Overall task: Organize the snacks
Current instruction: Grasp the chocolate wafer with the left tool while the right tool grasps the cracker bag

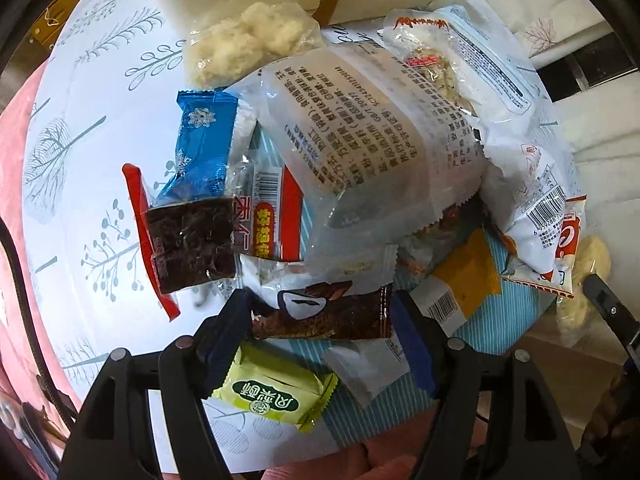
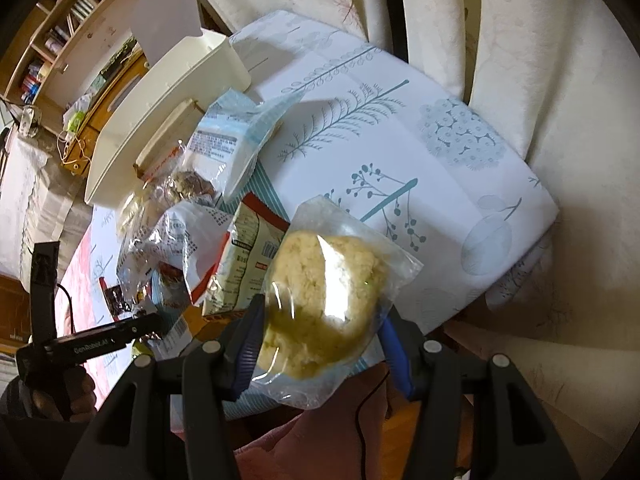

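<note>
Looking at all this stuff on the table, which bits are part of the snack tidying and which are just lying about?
Part of the job:
- right tool, shut on the clear bag of pale crumbly cake
- left tool, open around the brown chocolate wrapper
- cream plastic bin
- blue snowflake wrapper
- green square packet

Just lying about:
- tree-print white tablecloth
- wooden bookshelf
- cream curtains

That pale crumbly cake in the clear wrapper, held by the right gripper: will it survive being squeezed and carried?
Probably, if handled gently. The crumbly cake looks lumpy and loose-grained, so a hard squeeze may break it. Its clear wrapper is glossy and slack, so it might slip or crinkle between the right gripper pads. It looks light for its size.
</note>
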`<act>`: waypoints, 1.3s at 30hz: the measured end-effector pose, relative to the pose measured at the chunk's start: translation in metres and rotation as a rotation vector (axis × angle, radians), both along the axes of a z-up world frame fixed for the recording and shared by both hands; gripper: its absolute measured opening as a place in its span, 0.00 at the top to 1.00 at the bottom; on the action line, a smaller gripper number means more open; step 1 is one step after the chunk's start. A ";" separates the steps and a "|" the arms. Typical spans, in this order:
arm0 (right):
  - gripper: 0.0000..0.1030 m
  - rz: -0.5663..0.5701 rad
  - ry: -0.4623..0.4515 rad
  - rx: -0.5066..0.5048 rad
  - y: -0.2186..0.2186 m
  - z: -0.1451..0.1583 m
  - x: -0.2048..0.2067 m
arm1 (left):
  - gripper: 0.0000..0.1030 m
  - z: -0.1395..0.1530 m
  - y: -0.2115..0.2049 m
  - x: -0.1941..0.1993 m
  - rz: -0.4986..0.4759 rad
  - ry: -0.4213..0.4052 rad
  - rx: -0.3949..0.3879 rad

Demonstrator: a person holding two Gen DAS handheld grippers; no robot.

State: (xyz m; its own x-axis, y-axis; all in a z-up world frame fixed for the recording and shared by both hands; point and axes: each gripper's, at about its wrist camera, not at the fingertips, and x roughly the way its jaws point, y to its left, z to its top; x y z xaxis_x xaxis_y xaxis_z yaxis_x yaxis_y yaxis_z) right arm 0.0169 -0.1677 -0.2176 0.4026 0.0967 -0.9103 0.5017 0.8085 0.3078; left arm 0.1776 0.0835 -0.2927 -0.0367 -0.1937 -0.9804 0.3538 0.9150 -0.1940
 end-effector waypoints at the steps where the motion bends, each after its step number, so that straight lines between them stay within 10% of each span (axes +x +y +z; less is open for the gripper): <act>1: 0.47 -0.004 -0.002 -0.002 0.000 0.001 0.000 | 0.32 0.000 0.003 0.001 0.003 0.000 -0.005; 15: 0.47 0.027 -0.025 -0.043 0.002 0.020 0.018 | 0.57 -0.002 0.019 0.002 0.091 -0.006 -0.118; 39: 0.47 0.269 -0.134 -0.040 -0.026 0.084 0.119 | 0.72 0.062 0.040 0.009 0.279 0.126 -0.055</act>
State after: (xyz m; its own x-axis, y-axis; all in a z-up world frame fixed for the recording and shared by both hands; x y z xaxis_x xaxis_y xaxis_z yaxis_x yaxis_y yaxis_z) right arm 0.1357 -0.1940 -0.1335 0.4846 0.1812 -0.8558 0.2249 0.9196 0.3221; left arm 0.1870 0.1237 -0.2309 -0.0956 -0.2662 -0.9592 0.0607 0.9602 -0.2726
